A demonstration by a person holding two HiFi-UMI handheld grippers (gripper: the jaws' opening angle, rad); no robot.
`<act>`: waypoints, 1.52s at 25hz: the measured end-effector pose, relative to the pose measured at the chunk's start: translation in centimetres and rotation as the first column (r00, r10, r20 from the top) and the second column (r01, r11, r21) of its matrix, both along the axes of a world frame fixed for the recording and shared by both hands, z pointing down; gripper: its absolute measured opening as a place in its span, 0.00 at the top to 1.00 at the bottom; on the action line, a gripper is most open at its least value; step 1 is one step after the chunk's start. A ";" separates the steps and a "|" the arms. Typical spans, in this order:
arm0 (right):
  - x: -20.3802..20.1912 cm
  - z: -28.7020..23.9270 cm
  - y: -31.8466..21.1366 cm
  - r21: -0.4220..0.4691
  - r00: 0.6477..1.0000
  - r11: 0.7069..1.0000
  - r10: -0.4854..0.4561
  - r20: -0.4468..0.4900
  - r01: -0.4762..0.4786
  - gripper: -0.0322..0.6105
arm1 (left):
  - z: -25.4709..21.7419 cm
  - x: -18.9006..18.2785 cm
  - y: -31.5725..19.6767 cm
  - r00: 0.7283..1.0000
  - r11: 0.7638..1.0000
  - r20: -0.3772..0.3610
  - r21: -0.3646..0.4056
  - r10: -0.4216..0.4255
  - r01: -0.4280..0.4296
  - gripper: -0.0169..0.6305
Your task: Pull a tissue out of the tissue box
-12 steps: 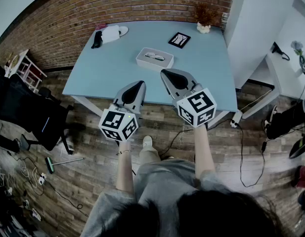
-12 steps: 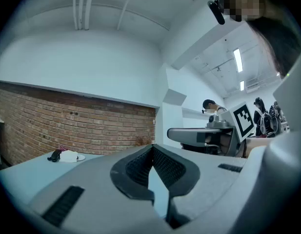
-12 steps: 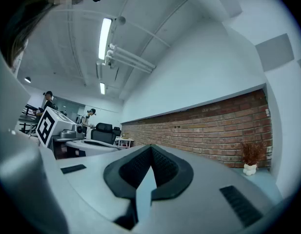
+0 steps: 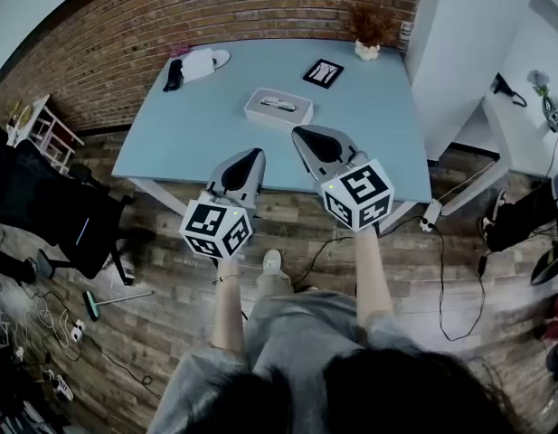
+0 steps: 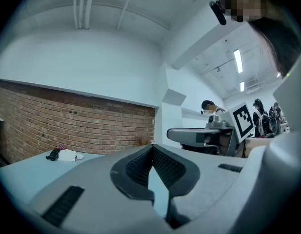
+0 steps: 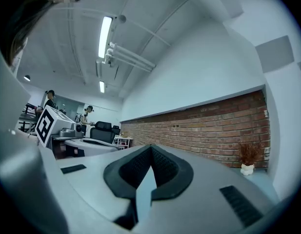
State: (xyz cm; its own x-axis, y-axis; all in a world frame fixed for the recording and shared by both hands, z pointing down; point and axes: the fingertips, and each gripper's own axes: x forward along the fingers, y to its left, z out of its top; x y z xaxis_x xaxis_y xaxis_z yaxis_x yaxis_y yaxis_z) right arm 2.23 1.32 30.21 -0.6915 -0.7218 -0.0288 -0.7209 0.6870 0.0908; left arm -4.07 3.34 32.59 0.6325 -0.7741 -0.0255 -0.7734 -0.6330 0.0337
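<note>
The white tissue box (image 4: 279,108) lies low in the middle of the light blue table (image 4: 170,143), with a tissue showing in its top slot. My left gripper (image 4: 257,153) is held level over the table's near edge, short of the box and a little to its left. Its jaws are shut with nothing between them (image 5: 151,146). My right gripper (image 4: 297,132) is beside it, level and closer to the box. It is also shut and empty (image 6: 150,147). In both gripper views the jaws hide the box.
A white object with a black one (image 4: 197,63) lies at the table's far left. A black card (image 4: 323,72) and a small dried plant (image 4: 366,27) are at the far right. A brick wall runs behind the table. A black chair (image 4: 43,206) and floor cables are nearby.
</note>
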 end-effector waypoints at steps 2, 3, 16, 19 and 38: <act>0.2 0.1 -0.3 -0.004 1.000 1.000 0.003 0.003 -0.003 0.95 | 0.1 0.1 0.0 1.000 1.000 0.002 -0.004 0.000 0.000 0.97; 0.2 0.2 -0.4 -0.009 1.000 1.000 0.001 0.010 -0.001 0.95 | 0.2 0.0 0.0 1.000 1.000 0.003 -0.008 -0.001 0.001 0.97; -1.2 4.0 -4.7 -0.100 1.000 0.995 0.012 0.001 -0.012 0.95 | 3.1 -1.8 -3.8 1.000 0.996 0.003 -0.087 -0.017 0.017 0.97; -1.3 4.8 -6.0 -0.121 1.000 0.993 0.015 -0.006 -0.016 0.95 | 3.6 -1.6 -5.4 1.000 0.994 0.003 -0.106 -0.004 0.004 0.97; -2.3 8.4 -16.3 -0.212 0.998 0.976 0.040 -0.048 -0.050 0.95 | 6.8 -3.0 -15.7 0.999 0.981 0.022 -0.193 0.030 -0.025 0.97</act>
State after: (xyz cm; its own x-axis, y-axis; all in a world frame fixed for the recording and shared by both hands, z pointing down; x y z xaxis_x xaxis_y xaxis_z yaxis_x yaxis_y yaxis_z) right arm -0.03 -15.03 38.58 -0.6555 -0.7384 0.1585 -0.7500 0.6610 -0.0224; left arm -7.05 -12.39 39.37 0.6523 -0.7452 0.1382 -0.7578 -0.6378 0.1375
